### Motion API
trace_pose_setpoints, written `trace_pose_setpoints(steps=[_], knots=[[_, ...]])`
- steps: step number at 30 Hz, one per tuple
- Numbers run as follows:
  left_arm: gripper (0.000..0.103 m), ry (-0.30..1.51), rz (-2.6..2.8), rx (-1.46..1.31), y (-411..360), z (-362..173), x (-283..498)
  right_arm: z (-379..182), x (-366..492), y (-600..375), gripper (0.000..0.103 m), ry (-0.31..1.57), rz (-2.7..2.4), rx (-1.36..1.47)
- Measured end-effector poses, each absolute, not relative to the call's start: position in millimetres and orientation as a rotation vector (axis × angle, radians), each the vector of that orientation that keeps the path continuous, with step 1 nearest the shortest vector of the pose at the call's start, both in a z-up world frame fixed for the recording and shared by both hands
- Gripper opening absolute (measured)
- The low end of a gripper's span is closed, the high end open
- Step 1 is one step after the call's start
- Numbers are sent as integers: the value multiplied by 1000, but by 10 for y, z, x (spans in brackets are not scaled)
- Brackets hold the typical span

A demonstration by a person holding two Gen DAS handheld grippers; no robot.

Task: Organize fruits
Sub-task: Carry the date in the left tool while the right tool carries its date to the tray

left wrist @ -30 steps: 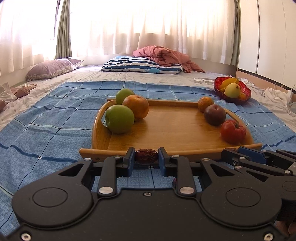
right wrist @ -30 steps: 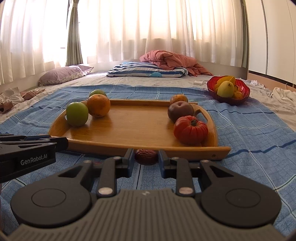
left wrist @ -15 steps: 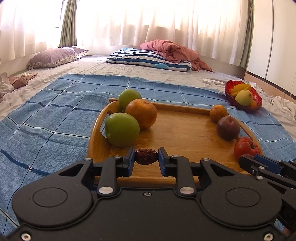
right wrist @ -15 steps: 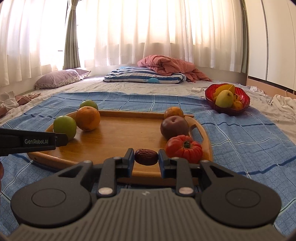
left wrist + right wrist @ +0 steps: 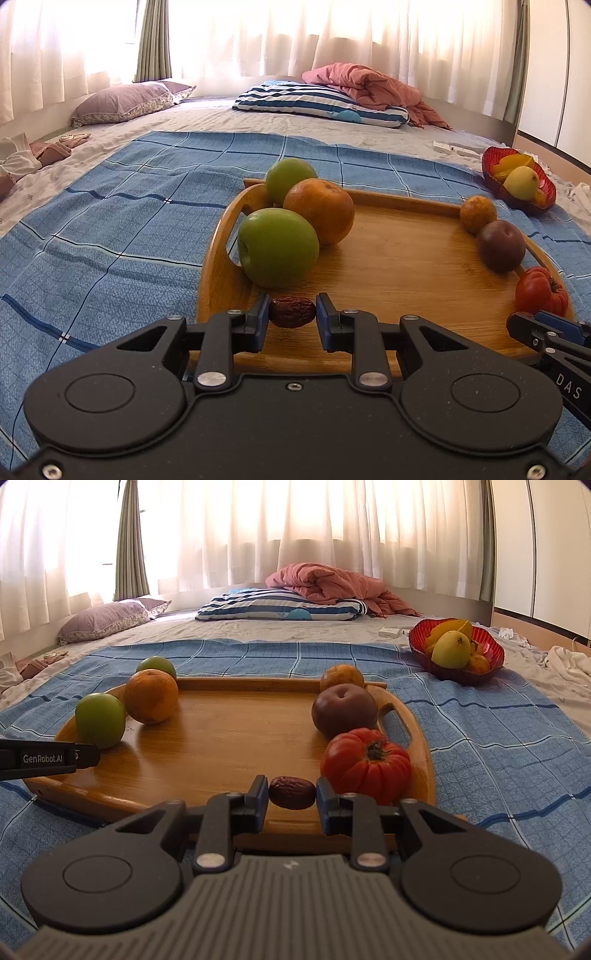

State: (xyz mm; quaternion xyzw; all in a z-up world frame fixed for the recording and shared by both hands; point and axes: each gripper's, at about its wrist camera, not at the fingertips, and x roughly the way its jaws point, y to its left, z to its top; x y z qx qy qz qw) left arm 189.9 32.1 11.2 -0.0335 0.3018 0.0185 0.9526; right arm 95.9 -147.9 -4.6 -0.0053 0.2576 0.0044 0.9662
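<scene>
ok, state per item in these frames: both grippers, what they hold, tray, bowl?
left gripper: shut on a red date, above the tray's near edge
right gripper: shut on a second red date, beside the tomato
wooden tray: flat on the blue blanket, fruit along both sides, middle bare
red bowl: upright, holding fruit

Home bedroom, wide bed (image 5: 221,125) with blue checked sheet (image 5: 110,229), pillows (image 5: 125,101), crumpled pink quilt (image 5: 332,583), sheer curtains (image 5: 295,528) over bright windows, white wardrobe doors (image 5: 561,62) at right
</scene>
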Motion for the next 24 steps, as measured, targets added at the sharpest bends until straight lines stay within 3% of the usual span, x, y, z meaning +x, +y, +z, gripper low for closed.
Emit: trace_pose_setpoints(steps=[24], knots=[[26,631,58,-57,318,23,1978,-102,1077,-1484,32,559,6,-7]])
